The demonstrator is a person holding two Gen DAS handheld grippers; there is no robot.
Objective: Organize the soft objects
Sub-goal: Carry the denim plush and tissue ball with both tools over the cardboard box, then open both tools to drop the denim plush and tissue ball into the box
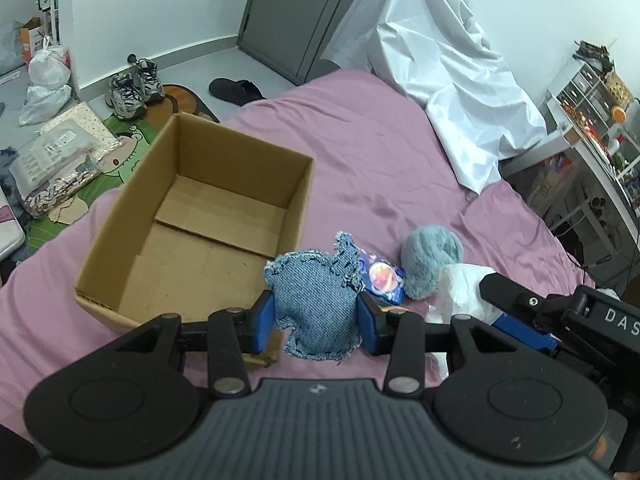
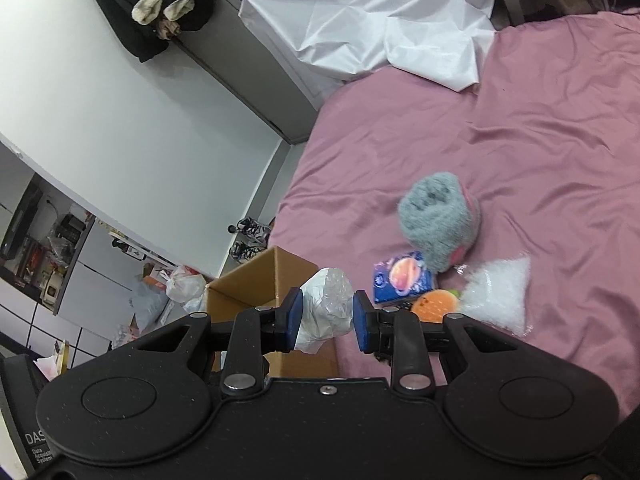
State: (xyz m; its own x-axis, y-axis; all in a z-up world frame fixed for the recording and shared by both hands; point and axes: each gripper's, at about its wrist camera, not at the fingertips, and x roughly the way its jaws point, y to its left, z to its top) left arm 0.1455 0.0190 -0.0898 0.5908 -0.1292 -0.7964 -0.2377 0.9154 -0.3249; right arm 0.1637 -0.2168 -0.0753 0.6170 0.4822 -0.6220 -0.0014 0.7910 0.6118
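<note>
My left gripper is shut on a blue denim cushion and holds it above the pink bed, just right of the open cardboard box, which is empty. My right gripper is shut on a white crumpled plastic bundle, held near the box corner; the bundle also shows in the left wrist view. On the bed lie a grey-blue plush, a blue printed packet, an orange plush and a clear bag of white filling.
A white sheet is heaped at the bed's far end. Shoes, bags and packets lie on the floor left of the bed. Shelves stand on the right. A grey wardrobe stands against the wall.
</note>
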